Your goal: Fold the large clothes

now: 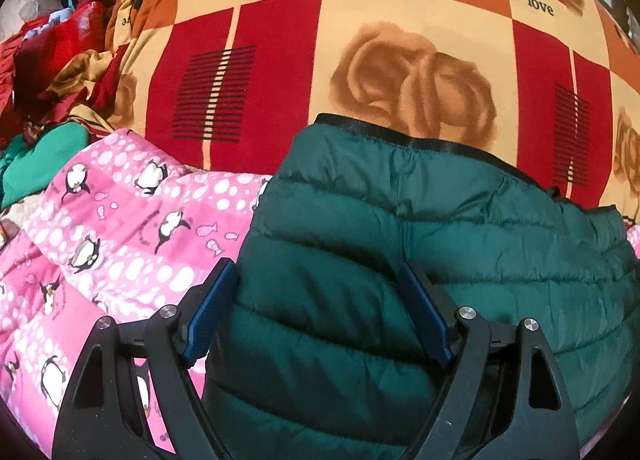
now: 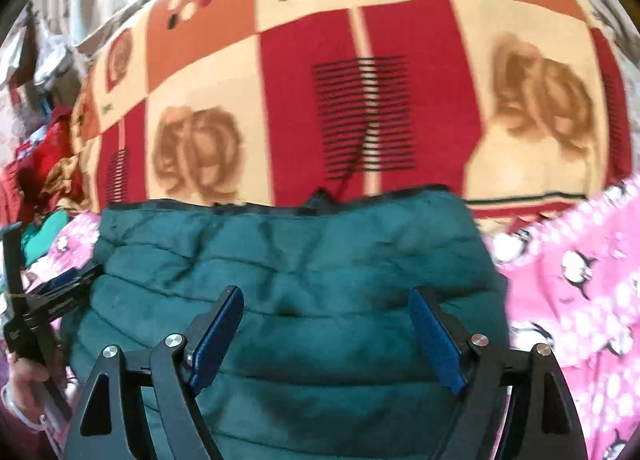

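A big bed blanket (image 1: pixel 400 12) in red, orange and cream squares, brown roses and the word love on it, a pile of red and green cloth (image 1: pixel 48 72) at the left, soft daylight

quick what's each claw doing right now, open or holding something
Left claw: open over the green puffer jacket, holding nothing.
Right claw: open over it too, empty.

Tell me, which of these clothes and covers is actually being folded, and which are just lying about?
In the job:
green quilted jacket
left gripper and right gripper, both open over it

Lying about:
pink penguin blanket under the jacket
rose-patterned bedcover
heap of red clothes
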A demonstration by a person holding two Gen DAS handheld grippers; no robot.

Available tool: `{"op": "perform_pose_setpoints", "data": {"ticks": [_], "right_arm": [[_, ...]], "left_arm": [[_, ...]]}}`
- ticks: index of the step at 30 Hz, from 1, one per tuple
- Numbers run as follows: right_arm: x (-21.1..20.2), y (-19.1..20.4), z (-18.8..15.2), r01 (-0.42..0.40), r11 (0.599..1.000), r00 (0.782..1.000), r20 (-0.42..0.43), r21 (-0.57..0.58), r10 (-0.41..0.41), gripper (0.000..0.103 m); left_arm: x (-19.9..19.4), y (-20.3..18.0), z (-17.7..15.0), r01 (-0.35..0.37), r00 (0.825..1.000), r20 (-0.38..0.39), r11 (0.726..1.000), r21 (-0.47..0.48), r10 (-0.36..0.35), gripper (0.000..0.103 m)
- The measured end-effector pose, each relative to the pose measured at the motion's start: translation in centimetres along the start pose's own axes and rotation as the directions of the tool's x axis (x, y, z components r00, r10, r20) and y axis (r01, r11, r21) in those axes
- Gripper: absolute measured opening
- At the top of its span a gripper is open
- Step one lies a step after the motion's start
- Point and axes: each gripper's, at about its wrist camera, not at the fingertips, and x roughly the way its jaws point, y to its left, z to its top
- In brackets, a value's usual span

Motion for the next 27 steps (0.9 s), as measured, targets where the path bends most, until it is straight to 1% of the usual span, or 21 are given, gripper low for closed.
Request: {"op": "perform_pose_setpoints", "data": {"ticks": [2,4,7,11,17,22,25,27], "right_arm": [[1.7,-0.9,-0.7,0.025,1.000,0.997,-0.067,0.015,-0.024,0.083],[2.9,-1.2,-1.2,0.030,0.999,0.995,-0.099,0.019,-0.028,0.083],[2.7,-1.0,-1.3,0.045,0.999,0.995,-0.090,0.012,-0.044,0.083],[1.9,-0.8,-1.0,0.042,0.999,0.996,-0.081,0.030,-0.039,0.083],[0.3,-1.8,-1.2,0.060,0.996,0.998,-0.031,0.060,-0.058,0.083],[1.9,-3.7,-2.3,0.111,0.990,0.992,-0.072,0.084,-0.105,0.083],[2.4,-4.1,-2.6,0.105,0.991,0.992,-0.072,0.082,-0.099,0.083],[2.4,-4.1,-2.6,0.106,0.991,0.992,-0.074,0.079,-0.100,0.083]], "left_arm": [[-0.2,0.0,-0.3,-0.003,1.000,-0.002,1.000,-0.004,0.003,0.083],[-0.3,0.0,-0.3,-0.003,1.000,-0.004,1.000,-0.006,0.003,0.083],[-0.4,0.1,-0.4,-0.006,1.000,-0.011,1.000,0.000,0.006,0.083],[-0.4,0.1,-0.4,-0.006,1.000,-0.017,1.000,0.008,0.006,0.083],[-0.3,0.2,-0.4,-0.004,1.000,-0.022,1.000,-0.001,0.004,0.083],[-0.3,0.3,-0.4,-0.003,1.000,-0.022,1.000,-0.001,0.003,0.083],[-0.1,0.2,-0.4,-0.002,1.000,-0.027,1.000,-0.006,0.002,0.084],[0.1,0.4,-0.4,-0.002,0.999,-0.036,1.000,-0.016,0.001,0.087]]}}
